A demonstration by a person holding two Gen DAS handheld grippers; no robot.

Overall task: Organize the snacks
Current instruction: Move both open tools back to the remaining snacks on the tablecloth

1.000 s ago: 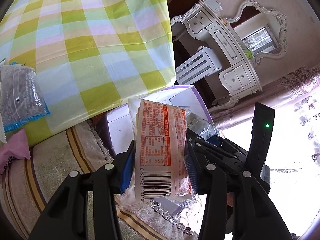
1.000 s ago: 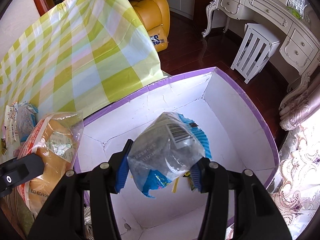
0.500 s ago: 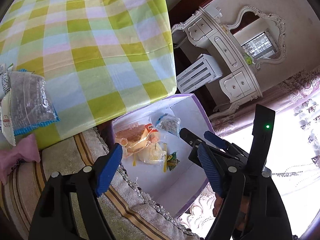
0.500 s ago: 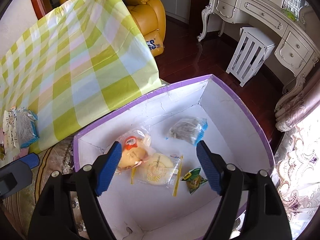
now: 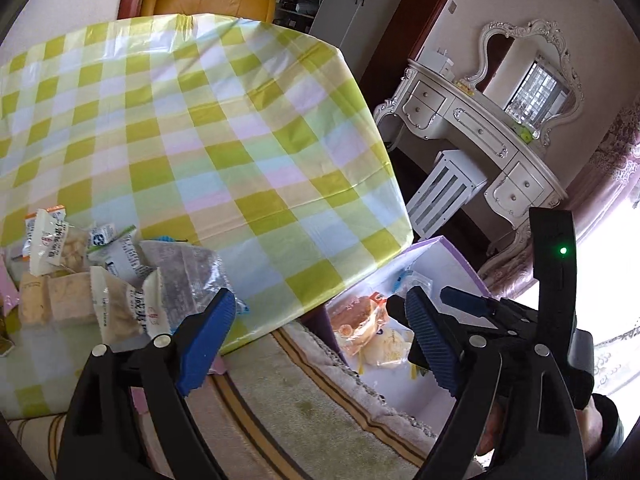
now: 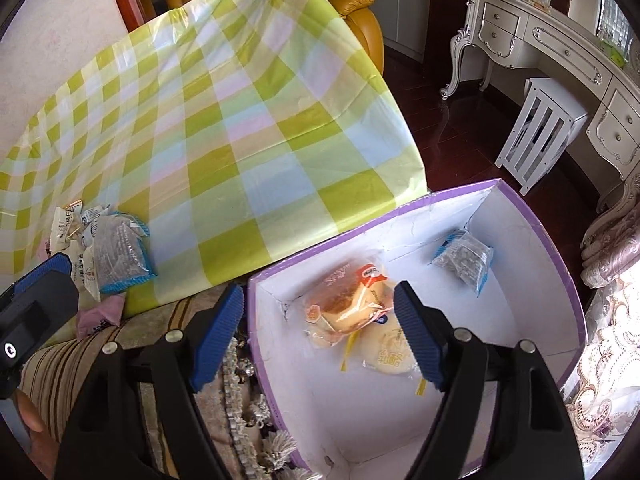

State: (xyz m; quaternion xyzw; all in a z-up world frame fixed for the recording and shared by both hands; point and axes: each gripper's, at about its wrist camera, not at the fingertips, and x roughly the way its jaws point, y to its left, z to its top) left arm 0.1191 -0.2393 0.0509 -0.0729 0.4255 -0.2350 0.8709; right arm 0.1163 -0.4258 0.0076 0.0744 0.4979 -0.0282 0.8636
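Observation:
A white box with a purple rim [image 6: 560, 264] stands beside the table. In it lie an orange bread pack [image 6: 344, 304], a round cake pack [image 6: 390, 354] and a blue-edged clear pack [image 6: 466, 260]. My right gripper [image 6: 318, 290] hangs open above the box's near left corner and holds nothing. My left gripper [image 5: 318, 300] is above the table's edge, jaws opening, nothing between them. The box [image 5: 460, 252] and bread pack [image 5: 360, 320] sit low right in the left wrist view. Several snack packs [image 5: 100, 280] are piled on the table at left; the same pile [image 6: 108, 252] shows in the right wrist view.
A green and yellow chequered cloth [image 5: 200, 140] covers the table. A striped beige fringed fabric [image 5: 300, 408] lies between table and box. A white slatted stool [image 6: 540, 136] and an ornate white dressing table [image 6: 560, 40] stand behind, and a yellow armchair [image 6: 352, 8] is beyond the table.
Both grippers opened and let go of their packs, which now lie in the box. Both have pulled back and up, and the left one has swung toward the table.

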